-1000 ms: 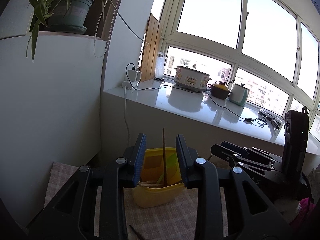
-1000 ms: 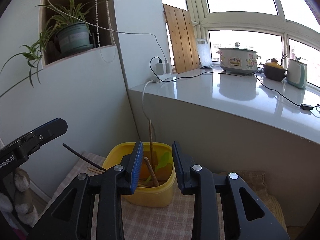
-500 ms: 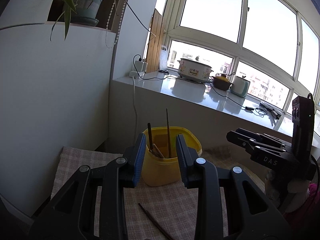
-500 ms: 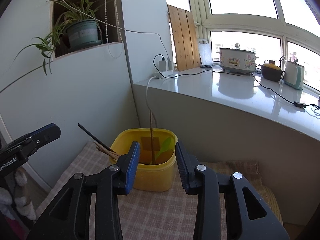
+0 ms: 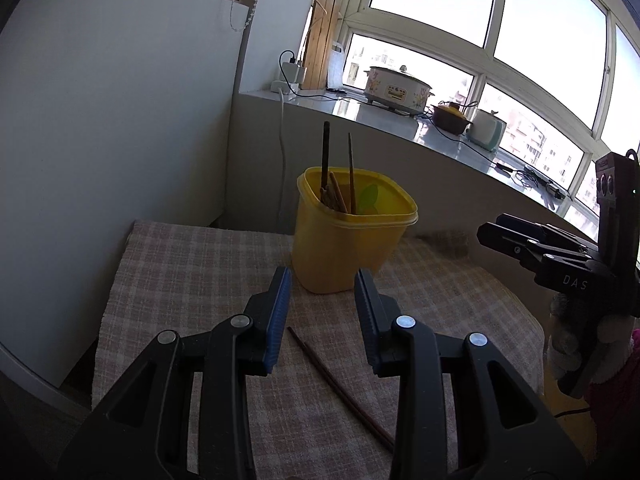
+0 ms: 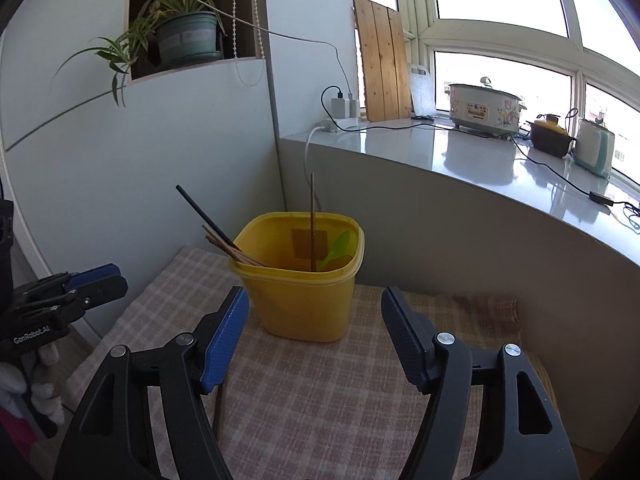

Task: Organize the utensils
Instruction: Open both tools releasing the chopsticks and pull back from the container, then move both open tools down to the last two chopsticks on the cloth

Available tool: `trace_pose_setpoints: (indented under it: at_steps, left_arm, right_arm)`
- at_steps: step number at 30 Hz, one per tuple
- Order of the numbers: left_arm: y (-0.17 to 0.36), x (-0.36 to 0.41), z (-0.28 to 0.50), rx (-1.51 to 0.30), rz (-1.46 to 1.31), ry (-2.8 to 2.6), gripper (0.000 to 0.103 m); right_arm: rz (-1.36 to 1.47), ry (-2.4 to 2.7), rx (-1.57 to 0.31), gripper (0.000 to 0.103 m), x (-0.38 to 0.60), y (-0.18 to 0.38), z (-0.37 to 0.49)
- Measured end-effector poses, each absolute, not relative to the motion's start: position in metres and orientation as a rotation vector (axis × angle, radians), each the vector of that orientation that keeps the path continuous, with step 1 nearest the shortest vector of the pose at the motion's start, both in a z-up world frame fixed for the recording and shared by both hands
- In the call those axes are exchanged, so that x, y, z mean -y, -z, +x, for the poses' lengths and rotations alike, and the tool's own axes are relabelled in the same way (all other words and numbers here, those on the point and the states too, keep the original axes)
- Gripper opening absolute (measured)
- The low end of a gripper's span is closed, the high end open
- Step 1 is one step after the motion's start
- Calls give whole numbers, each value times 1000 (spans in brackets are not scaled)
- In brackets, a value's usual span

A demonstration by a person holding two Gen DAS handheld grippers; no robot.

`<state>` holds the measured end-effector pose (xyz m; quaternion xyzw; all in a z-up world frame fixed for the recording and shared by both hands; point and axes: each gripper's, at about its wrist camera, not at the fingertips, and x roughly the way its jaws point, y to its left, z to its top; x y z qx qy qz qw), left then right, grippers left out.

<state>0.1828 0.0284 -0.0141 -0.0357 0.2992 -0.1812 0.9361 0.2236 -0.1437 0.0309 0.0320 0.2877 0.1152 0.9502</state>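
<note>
- My left hand-held gripper [image 5: 323, 280] has its jaws a little apart and easing wider, with nothing pinched; through the gap I see the cloth and the near side of the tub.
- My right hand-held gripper [image 6: 315, 300] has its jaws spreading wide, empty, with the tub showing between them.
- Under both lies the surface [image 5: 192, 264], covered by a pale checked cloth.
- One brown chopstick [image 5: 336, 384] lies loose on the cloth, just below my left jaws, slanting toward the lower right.
- Beyond it stands the yellow tub [image 6: 304, 292], upright on the cloth, holding several brown chopsticks [image 6: 228, 246] and a black one leaning left, one thin stick standing upright, and a green spoon [image 6: 336, 250].
- Behind the tub rises a grey wall, topped by a glossy white windowsill [image 6: 440, 148].
- On the sill: chargers with cables, a wooden board [image 6: 382, 64], a flowered cooker [image 6: 482, 108], a brown pot, a pale kettle.
- Upper left, a potted plant [image 6: 184, 36] sits in a wall niche; bright windows fill the far right.
</note>
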Motion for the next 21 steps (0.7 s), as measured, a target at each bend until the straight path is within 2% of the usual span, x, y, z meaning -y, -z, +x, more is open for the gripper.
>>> trace_pose_setpoints:
  at_steps: [10,18,20,21]
  left_arm:
    - [83,-38,163,-818,-100,369,33]
    - [102,-40,154,-877,-138,377,33]
    - [101,-41,154,-876,-144,379,33]
    - [101,-42,153,-877,-147,379,33]
  right_arm:
    - [46,-331,-801,68,123,20,225]
    - [66,-479,-1081,67,82,74,231]
    - [69,-488,-1136,55,74,86,235]
    - [63,-491,-1157,52,70,90,237]
